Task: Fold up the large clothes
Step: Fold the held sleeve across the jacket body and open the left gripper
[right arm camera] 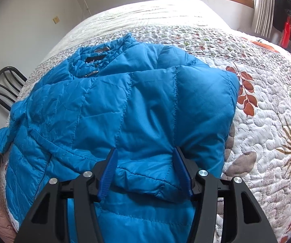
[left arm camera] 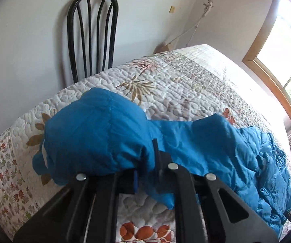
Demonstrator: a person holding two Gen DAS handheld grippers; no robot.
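Observation:
A blue quilted jacket (right arm camera: 125,101) lies spread on the floral quilt (right arm camera: 266,121) of a bed, collar towards the far side. My right gripper (right arm camera: 145,154) is over its near part, with a thick fold of the padded fabric filling the gap between the blue pads (right arm camera: 110,172). In the left wrist view one end of the jacket (left arm camera: 96,133) is lifted and hangs bunched over my left gripper (left arm camera: 155,147). Its jaws are shut on the blue fabric, which hides the fingertips.
A black spindle-back chair (left arm camera: 92,34) stands against the white wall beside the bed. A wood-framed window (left arm camera: 287,46) lies beyond the far side of the bed. Red and black items (right arm camera: 287,28) hang near the white blinds. Bare quilt (left arm camera: 185,81) stretches beyond the jacket.

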